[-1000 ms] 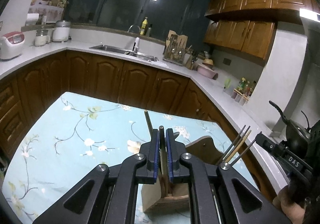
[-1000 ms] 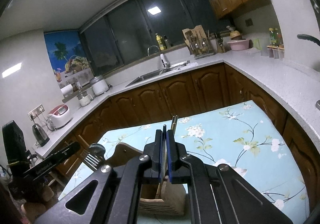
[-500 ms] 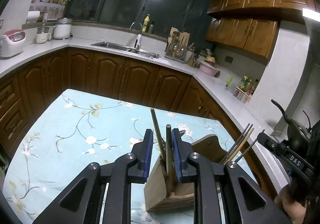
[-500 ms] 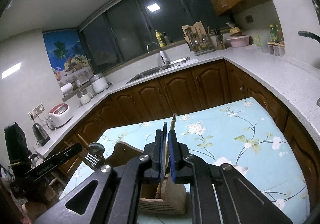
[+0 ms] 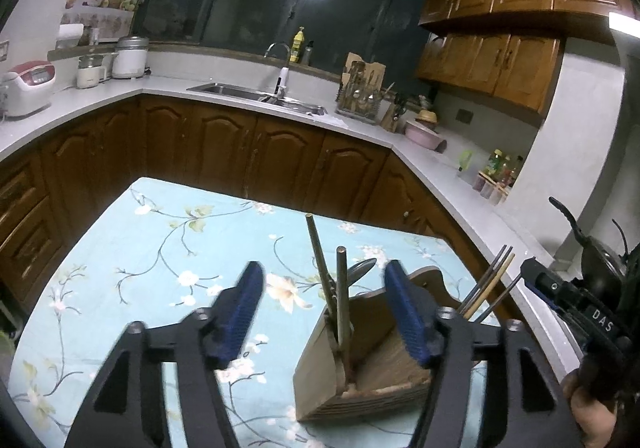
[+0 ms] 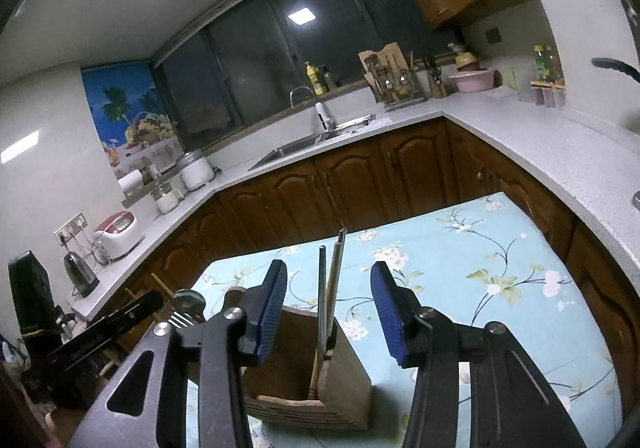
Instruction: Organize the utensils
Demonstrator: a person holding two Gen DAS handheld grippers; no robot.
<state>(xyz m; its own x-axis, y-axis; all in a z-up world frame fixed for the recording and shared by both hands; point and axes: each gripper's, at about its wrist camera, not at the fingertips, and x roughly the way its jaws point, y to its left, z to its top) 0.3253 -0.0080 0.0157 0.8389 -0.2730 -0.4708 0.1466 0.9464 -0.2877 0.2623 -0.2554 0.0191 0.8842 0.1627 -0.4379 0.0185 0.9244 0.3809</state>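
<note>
A wooden utensil holder point(image 5: 362, 376) stands on the floral blue tablecloth point(image 5: 160, 248). Two slim sticks point(image 5: 341, 292) stand upright in its left compartment. My left gripper point(image 5: 322, 312) is open, its blue pads either side of the sticks and empty. More utensil handles point(image 5: 486, 288) rise at the holder's right side. In the right wrist view the holder point(image 6: 316, 380) holds two sticks point(image 6: 329, 288) between the spread pads of my open right gripper point(image 6: 328, 312). A fork and a spoon point(image 6: 184, 312) show at its left.
The table point(image 6: 500, 268) is ringed by brown cabinets point(image 5: 240, 152) under a white counter with a sink point(image 5: 256, 94). A rice cooker point(image 5: 28, 86), a utensil rack point(image 5: 360, 88) and a pink bowl point(image 5: 422, 132) sit on the counter. A black kettle point(image 5: 600, 264) is at far right.
Both grippers were shut on a stick a second ago. Both have opened wide and let the sticks go, and the sticks now stand in the holder.
</note>
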